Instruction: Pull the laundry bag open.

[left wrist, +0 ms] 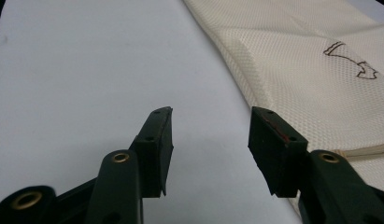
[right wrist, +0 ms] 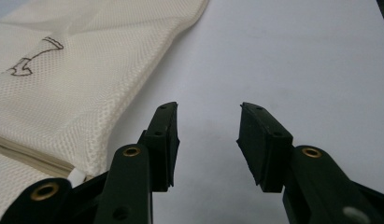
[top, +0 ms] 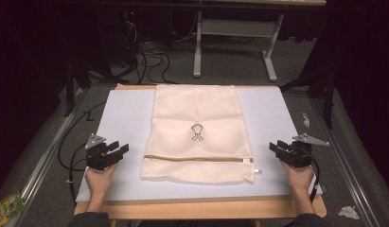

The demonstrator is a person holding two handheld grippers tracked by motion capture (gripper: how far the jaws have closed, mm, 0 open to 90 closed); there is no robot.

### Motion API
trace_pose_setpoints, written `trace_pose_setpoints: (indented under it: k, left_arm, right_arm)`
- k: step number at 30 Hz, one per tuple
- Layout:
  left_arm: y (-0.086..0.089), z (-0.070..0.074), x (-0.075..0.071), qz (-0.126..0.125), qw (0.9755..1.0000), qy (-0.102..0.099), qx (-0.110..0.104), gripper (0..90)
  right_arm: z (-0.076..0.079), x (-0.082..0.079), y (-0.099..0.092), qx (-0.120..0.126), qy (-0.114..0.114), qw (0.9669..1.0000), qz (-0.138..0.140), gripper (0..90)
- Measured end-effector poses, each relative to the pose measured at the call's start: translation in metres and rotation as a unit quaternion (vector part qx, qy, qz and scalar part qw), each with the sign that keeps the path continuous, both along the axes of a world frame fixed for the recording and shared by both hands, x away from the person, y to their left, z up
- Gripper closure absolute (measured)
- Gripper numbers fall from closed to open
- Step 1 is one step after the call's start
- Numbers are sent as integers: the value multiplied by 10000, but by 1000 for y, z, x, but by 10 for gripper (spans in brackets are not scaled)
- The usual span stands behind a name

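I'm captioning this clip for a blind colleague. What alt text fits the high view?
A cream mesh laundry bag lies flat on a white mat covering a wooden table, its zipper running across near the person's side. The left gripper and right gripper flank it, jaws open and holding nothing.

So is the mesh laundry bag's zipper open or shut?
Shut: the zipper runs as one closed line across the mesh laundry bag, its pull at the right end.

I count one cream mesh laundry bag (top: 198, 132) with one zip, lying on one white mat (top: 121, 113). I have two black two-jaw grippers: the left gripper (top: 120, 148) and the right gripper (top: 277, 147).
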State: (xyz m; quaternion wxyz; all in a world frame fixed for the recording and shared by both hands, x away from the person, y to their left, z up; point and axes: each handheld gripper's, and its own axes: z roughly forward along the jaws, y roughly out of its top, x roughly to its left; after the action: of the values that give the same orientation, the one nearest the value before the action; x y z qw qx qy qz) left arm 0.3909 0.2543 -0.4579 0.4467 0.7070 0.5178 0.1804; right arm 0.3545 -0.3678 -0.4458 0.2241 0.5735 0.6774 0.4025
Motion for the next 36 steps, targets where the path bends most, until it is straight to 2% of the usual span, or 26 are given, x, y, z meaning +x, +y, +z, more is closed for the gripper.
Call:
trace_pose_setpoints:
  k: [6,24,26,32,34,36]
  left_arm:
    - [-1,-7,5,134,9996,-3,242,501]
    - [-2,-17,14,354,9987,-30,371,482]
    - [-3,-18,14,377,9985,-48,396,480]
    - [-5,-21,16,425,9979,-17,491,475]
    - [-5,-22,16,426,9978,-41,499,475]
    - [-6,-24,16,441,9977,-78,510,475]
  right_arm:
    - [-4,5,-3,58,12,9999,-81,584]
    - [-18,17,-5,93,26,9992,-379,581]
    - [-20,17,-5,-30,18,9990,-438,580]
    - [-25,18,-5,-80,44,9985,-532,559]
    - [-28,18,-1,-259,76,9982,-539,555]
    - [-30,18,-1,-286,104,9981,-535,548]
